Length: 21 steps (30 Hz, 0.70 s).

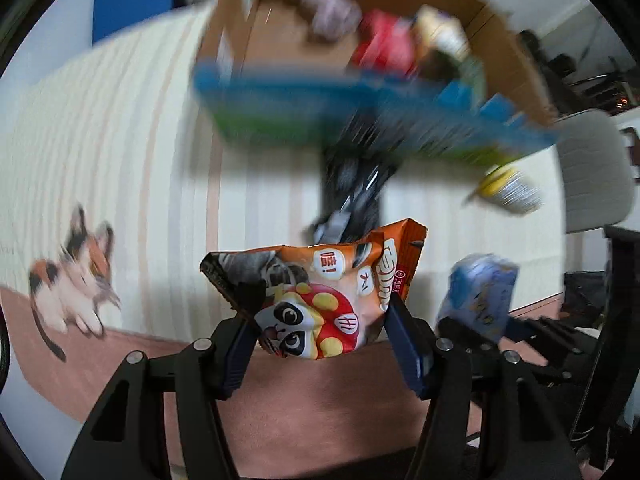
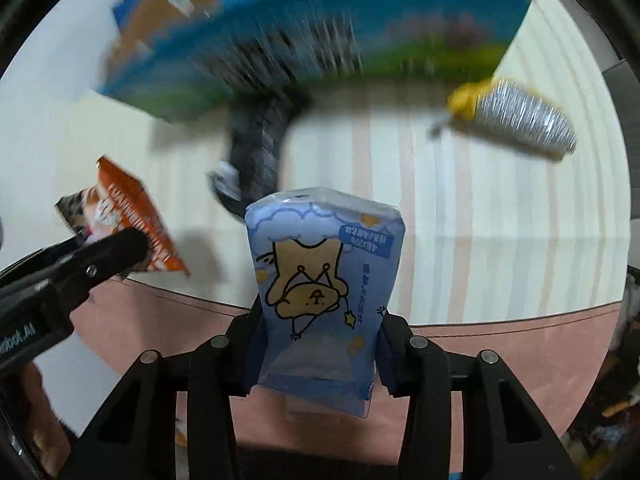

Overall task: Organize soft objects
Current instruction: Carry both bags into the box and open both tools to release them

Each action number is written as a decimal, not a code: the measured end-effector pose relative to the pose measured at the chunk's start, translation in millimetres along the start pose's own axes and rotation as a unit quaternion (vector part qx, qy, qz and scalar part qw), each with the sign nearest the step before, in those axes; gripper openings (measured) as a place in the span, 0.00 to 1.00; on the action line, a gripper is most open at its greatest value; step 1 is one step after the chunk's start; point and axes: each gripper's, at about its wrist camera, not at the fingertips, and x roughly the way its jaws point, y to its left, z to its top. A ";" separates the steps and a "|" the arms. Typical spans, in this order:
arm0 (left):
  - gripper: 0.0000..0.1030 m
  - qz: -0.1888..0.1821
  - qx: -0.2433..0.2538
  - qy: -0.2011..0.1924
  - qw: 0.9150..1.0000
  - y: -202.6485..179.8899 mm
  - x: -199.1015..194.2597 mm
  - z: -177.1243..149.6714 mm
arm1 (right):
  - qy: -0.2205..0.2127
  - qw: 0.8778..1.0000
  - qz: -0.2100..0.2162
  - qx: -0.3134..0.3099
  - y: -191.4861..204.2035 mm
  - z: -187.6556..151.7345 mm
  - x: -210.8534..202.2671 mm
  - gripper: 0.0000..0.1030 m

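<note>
My left tongs (image 1: 320, 320) pinch the orange crinkled snack bag with a panda print (image 1: 320, 292); my right tongs (image 2: 320, 344) pinch the pale blue soft tissue pack with a cartoon bear (image 2: 320, 280). Both are held above the cream striped cloth (image 2: 480, 220). Beyond lie a black blurred object (image 2: 256, 152), a yellow-and-silver tube (image 2: 516, 116), a blue-green flat package (image 2: 320, 40), and farthest a brown cardboard box (image 1: 240, 20).

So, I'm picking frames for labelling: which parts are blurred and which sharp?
Left wrist view: orange snack bag in the left gripper sharp; cardboard box, cat picture smeared. Right wrist view: blue tissue pack sharp; silver-yellow packet streaked.
</note>
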 end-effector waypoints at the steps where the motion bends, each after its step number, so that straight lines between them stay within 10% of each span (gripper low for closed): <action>1: 0.57 -0.007 0.007 -0.010 1.000 -2.0 -13.4 11.7 | -0.010 1.000 0.013 -0.001 1.2 4.0 -16.8 0.46; 10: 0.57 -0.026 0.065 -0.035 0.997 -3.9 -77.9 145.0 | -0.120 0.991 0.049 -0.043 27.5 112.8 -153.3 0.46; 21: 0.57 -0.006 0.044 0.150 0.988 4.1 36.9 244.7 | -0.006 1.000 -0.014 -0.027 16.2 221.7 -59.1 0.46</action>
